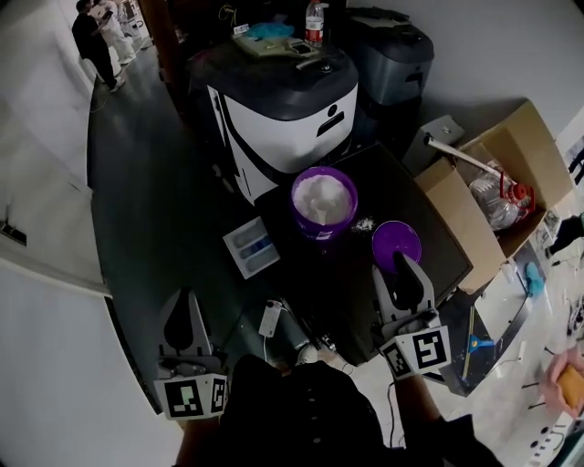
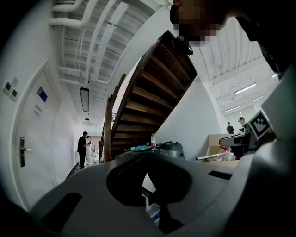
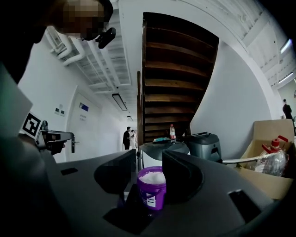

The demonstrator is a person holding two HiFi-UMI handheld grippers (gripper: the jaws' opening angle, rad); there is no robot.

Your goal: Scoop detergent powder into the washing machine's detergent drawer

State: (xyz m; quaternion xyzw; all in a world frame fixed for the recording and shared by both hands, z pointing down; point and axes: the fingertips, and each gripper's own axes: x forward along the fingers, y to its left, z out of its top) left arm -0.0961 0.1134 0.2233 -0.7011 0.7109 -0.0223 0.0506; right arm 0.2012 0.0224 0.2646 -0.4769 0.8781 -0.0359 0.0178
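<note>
The left gripper [image 1: 187,303] is hovering with its fingers clenched on nothing. The detergent drawer [image 1: 251,247] is lying just left of the purple powder tub [image 1: 323,202], which is standing open on the dark table [image 1: 388,182]. The right gripper [image 1: 407,270] is holding its fingers released and empty.

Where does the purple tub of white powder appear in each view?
Head view: purple tub of white powder, centre, before the white and black machine.
Left gripper view: not in it.
Right gripper view: low centre, seen between the jaws.
Shared landmark: clear plastic bottle atop the machine.
</note>
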